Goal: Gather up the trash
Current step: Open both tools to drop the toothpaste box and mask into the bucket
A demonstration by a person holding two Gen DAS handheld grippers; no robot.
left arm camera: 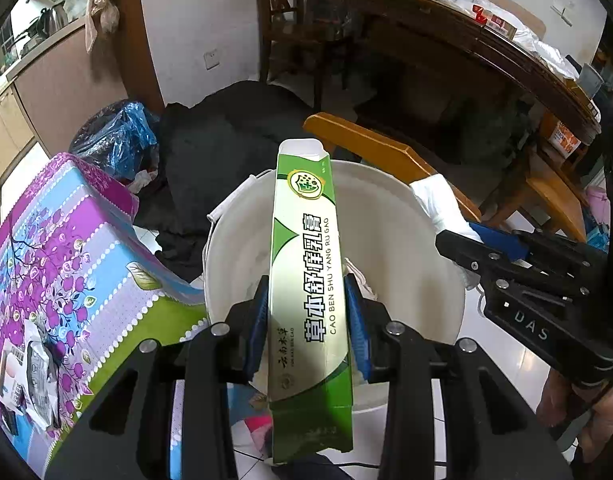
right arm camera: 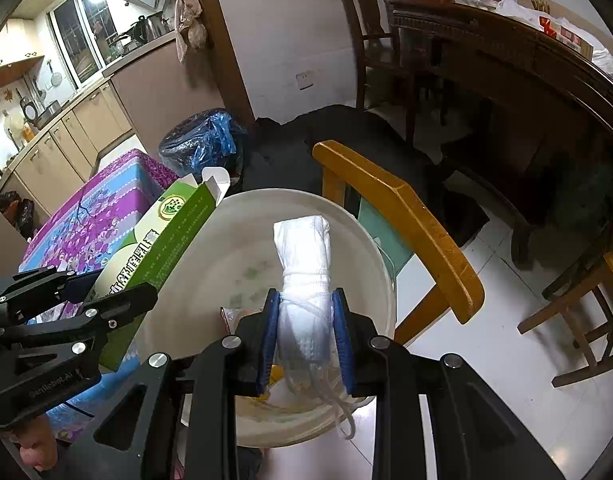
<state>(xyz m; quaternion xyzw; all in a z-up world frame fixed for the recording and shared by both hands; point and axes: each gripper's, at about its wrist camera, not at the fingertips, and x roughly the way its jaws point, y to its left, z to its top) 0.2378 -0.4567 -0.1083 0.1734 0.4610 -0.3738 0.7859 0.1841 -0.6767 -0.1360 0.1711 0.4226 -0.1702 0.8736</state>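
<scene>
My left gripper (left arm camera: 308, 300) is shut on a long green and white toothpaste box (left arm camera: 306, 264) and holds it over the white bucket (left arm camera: 406, 216). The box end is open. My right gripper (right arm camera: 305, 312) is shut on a rolled white mask or tissue wad (right arm camera: 304, 256) with loose strings, above the same bucket (right arm camera: 370, 248). In the left wrist view the right gripper (left arm camera: 458, 248) reaches in from the right with the white wad (left arm camera: 438, 200). In the right wrist view the left gripper (right arm camera: 98, 292) holds the box (right arm camera: 162, 236) at the left.
A table with a purple flowered cloth (left arm camera: 66, 248) stands left of the bucket, with wrappers (left arm camera: 30, 376) on it. A yellow wooden chair (right arm camera: 406, 220) stands right behind the bucket. A blue-bagged bin (right arm camera: 202, 140), dark cloth (left arm camera: 226, 144) and a dark dining table (right arm camera: 506, 52) lie beyond.
</scene>
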